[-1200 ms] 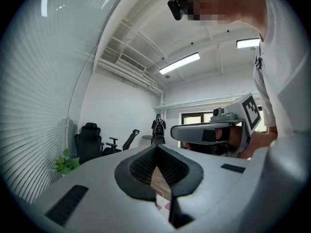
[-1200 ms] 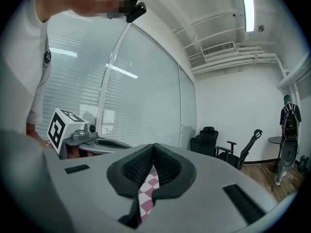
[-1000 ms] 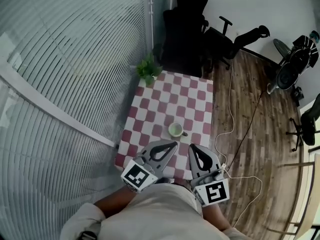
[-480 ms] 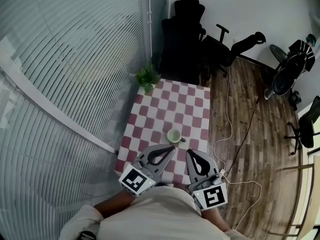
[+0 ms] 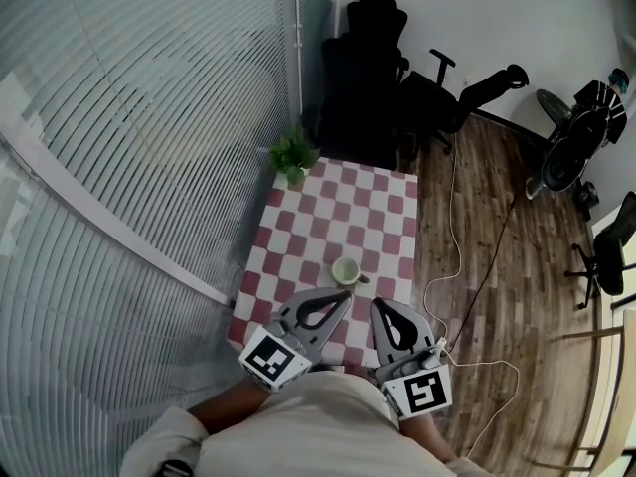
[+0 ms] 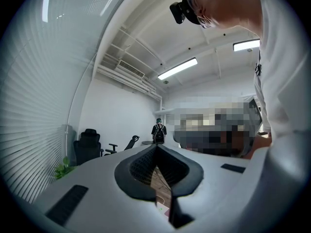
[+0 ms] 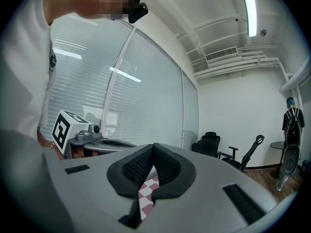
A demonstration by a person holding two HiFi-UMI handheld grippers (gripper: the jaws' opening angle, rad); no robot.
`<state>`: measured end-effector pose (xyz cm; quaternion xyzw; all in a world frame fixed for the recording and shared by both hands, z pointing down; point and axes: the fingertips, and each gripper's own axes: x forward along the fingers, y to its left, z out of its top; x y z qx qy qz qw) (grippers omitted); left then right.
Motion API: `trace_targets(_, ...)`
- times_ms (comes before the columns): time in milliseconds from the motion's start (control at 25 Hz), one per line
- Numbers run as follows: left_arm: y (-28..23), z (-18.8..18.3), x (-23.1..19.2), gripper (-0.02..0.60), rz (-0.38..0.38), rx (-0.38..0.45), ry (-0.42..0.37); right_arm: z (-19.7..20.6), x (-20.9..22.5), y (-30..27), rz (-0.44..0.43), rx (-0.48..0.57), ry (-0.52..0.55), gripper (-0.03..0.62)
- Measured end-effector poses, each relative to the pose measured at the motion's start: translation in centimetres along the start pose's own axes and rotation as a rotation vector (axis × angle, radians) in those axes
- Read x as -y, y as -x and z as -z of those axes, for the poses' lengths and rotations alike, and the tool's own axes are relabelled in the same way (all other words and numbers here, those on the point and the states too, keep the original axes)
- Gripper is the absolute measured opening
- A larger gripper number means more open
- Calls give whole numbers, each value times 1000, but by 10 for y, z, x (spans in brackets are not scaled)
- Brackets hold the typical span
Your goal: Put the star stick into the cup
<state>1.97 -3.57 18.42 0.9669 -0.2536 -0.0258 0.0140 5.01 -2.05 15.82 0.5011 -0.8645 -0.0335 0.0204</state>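
Searching all three views turns up no star stick: it may lie at the near edge of the table (image 5: 338, 205), hidden beneath the two grippers, but that cannot be told from here. The pale cup (image 5: 346, 270) stands upright on the red-and-white checked cloth with its handle to the right. It sits just beyond the tips of both tools and well apart from the small plant (image 5: 293, 154) at the far left corner. The left gripper (image 5: 345, 295) has its jaws pressed together with nothing between them; only floor and a scrap of cloth show through the gap behind the tips. The right gripper (image 5: 382, 306) is likewise closed and empty, with checked cloth visible past its pads. Judging by its name alone, the stick is probably light, thin and stiff, with a star head that makes it slightly top-heavy. A narrow shaft can swivel between flat pads, so a hold square across the shaft just below the star looks safest, leaving the bare end free to drop into the cup. Against the frame a second ago, the table and cup sit a little lower in the head view, as if the camera has tilted. Over the last half second almost nothing changes: both tools keep the same pose, shut, short of the cup.
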Motion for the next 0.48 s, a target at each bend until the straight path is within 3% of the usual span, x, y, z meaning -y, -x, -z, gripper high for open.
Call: trace_targets(480, -1, -1, -7, 31, -12, -2, 7, -5, 3, -7, 12, 18, -23, 31)
